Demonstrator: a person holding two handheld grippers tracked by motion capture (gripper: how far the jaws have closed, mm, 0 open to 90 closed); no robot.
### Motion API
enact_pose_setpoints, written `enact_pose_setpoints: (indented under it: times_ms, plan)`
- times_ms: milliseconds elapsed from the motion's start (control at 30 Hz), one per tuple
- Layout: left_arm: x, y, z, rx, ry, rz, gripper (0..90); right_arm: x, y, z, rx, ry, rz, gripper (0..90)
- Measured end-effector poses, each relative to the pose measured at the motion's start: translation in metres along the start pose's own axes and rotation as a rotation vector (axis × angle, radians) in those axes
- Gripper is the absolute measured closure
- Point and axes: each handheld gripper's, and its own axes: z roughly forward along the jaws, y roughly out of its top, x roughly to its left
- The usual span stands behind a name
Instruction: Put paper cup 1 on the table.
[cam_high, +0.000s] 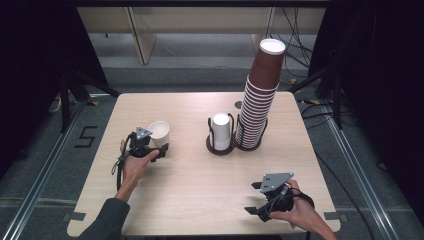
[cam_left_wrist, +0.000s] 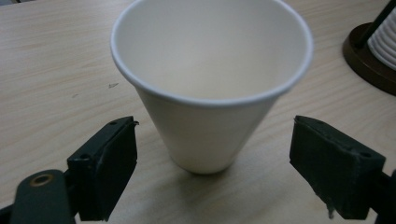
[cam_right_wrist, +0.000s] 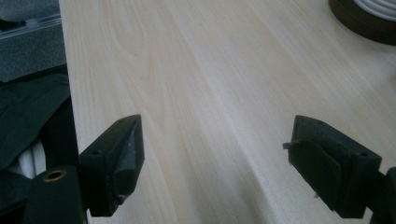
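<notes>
A white paper cup (cam_high: 159, 131) stands upright on the left part of the wooden table (cam_high: 200, 175). My left gripper (cam_high: 157, 145) is low at the cup's near side. In the left gripper view the cup (cam_left_wrist: 210, 93) sits between the two black jaws of my left gripper (cam_left_wrist: 214, 161), with a gap on each side, so the gripper is open around its base. My right gripper (cam_high: 251, 197) rests near the front right edge, held in a hand. Its jaws (cam_right_wrist: 215, 158) stand wide open over bare wood.
A dark holder with a short stack of white cups (cam_high: 220, 132) stands at mid-table. Beside it rises a tall, leaning stack of brown cups (cam_high: 260, 95). The holder's base shows at a corner (cam_left_wrist: 364, 51) (cam_right_wrist: 359, 18). Table edge and floor lie left of the right jaws.
</notes>
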Motion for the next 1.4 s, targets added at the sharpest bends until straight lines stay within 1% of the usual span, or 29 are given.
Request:
enact_pose_setpoints:
  times_ms: [33,67,133,200,233,267,300,333,367,400,433,500,533,567,600,633,700,800,867,933,967,1000,1033,1100,1133,1200,1233,1333,1400]
  plan:
    - [0.000,0.000,0.000,0.000,0.000,0.000,14.9,0.000,0.000,0.000,0.000,0.000,0.000,19.3]
    - [-0.002,-0.001,-0.002,0.003,0.001,-0.003,14.9,0.001,0.000,0.000,-0.003,0.002,0.022,19.3]
    - [-0.007,-0.003,-0.013,-0.013,0.008,-0.013,15.0,-0.002,0.000,-0.002,-0.014,-0.016,0.026,19.7]
    - [-0.012,-0.005,-0.022,-0.013,0.007,-0.010,15.0,-0.003,0.000,-0.004,-0.021,-0.031,0.038,19.7]
    - [-0.012,-0.005,-0.022,-0.013,0.007,-0.010,15.0,-0.003,0.000,-0.004,-0.021,-0.031,0.038,19.7]
    - [-0.019,-0.007,-0.031,-0.040,-0.018,-0.018,15.8,-0.004,0.000,-0.005,-0.028,-0.045,0.057,20.0]
    - [-0.019,-0.007,-0.031,-0.040,-0.018,-0.018,17.3,-0.004,0.000,-0.005,-0.028,-0.045,0.057,20.0]
    - [-0.030,-0.009,-0.045,-0.059,-0.037,-0.012,17.6,-0.007,-0.001,-0.007,-0.039,-0.067,0.068,20.0]
    - [-0.030,-0.009,-0.045,-0.059,-0.037,-0.012,17.6,-0.007,-0.001,-0.007,-0.039,-0.067,0.068,20.0]
    - [-0.037,-0.010,-0.052,-0.076,-0.057,-0.009,17.6,-0.008,-0.001,-0.008,-0.045,-0.076,0.078,20.0]
    - [-0.046,-0.012,-0.064,-0.107,-0.087,-0.016,17.7,-0.010,-0.002,-0.011,-0.059,-0.089,0.107,19.9]
    - [-0.056,-0.015,-0.075,-0.132,-0.113,-0.009,17.5,-0.013,-0.002,-0.012,-0.068,-0.101,0.119,19.9]
    - [-0.056,-0.015,-0.075,-0.132,-0.113,-0.009,17.5,-0.013,-0.002,-0.012,-0.068,-0.101,0.119,19.9]
    - [-0.060,-0.016,-0.080,-0.146,-0.115,-0.011,17.5,-0.013,-0.003,-0.013,-0.071,-0.106,0.124,19.9]
    - [-0.068,-0.019,-0.088,-0.153,-0.135,-0.010,17.3,-0.014,-0.003,-0.014,-0.072,-0.110,0.143,20.0]
    - [-0.068,-0.019,-0.088,-0.153,-0.135,-0.010,17.1,-0.014,-0.003,-0.014,-0.072,-0.110,0.143,20.0]
    - [-0.079,-0.025,-0.097,-0.166,-0.153,-0.005,16.6,-0.015,-0.003,-0.015,-0.078,-0.119,0.150,20.0]
    - [-0.084,-0.031,-0.100,-0.170,-0.165,-0.004,16.0,-0.016,-0.004,-0.016,-0.086,-0.126,0.152,19.9]
    - [-0.092,-0.042,-0.102,-0.153,-0.165,0.006,15.9,-0.016,-0.005,-0.016,-0.084,-0.129,0.162,20.0]
    - [-0.095,-0.049,-0.102,-0.141,-0.182,0.017,15.5,-0.017,-0.006,-0.016,-0.081,-0.131,0.172,20.0]
    - [-0.097,-0.052,-0.103,-0.135,-0.174,0.025,15.5,-0.017,-0.006,-0.017,-0.082,-0.134,0.176,20.0]
    - [-0.098,-0.055,-0.103,-0.132,-0.177,0.035,15.5,-0.019,-0.006,-0.017,-0.090,-0.145,0.152,20.0]
    - [-0.099,-0.057,-0.103,-0.131,-0.177,0.038,15.5,-0.018,-0.007,-0.017,-0.087,-0.142,0.182,20.0]
    - [-0.100,-0.061,-0.102,-0.134,-0.180,0.044,15.4,-0.018,-0.007,-0.017,-0.088,-0.143,0.182,20.0]
    - [-0.103,-0.067,-0.102,-0.121,-0.184,0.060,15.3,-0.020,-0.007,-0.018,-0.087,-0.147,0.181,19.8]
    - [-0.104,-0.069,-0.103,-0.118,-0.185,0.060,15.2,-0.020,-0.008,-0.018,-0.089,-0.153,0.189,19.8]
    - [-0.107,-0.072,-0.103,-0.118,-0.185,0.076,15.1,-0.021,-0.009,-0.018,-0.093,-0.158,0.189,19.8]
    - [-0.112,-0.077,-0.105,-0.134,-0.199,0.075,15.1,-0.022,-0.009,-0.020,-0.099,-0.176,0.203,19.7]
    - [-0.113,-0.078,-0.105,-0.126,-0.209,0.085,15.1,-0.023,-0.010,-0.020,-0.104,-0.180,0.193,19.6]
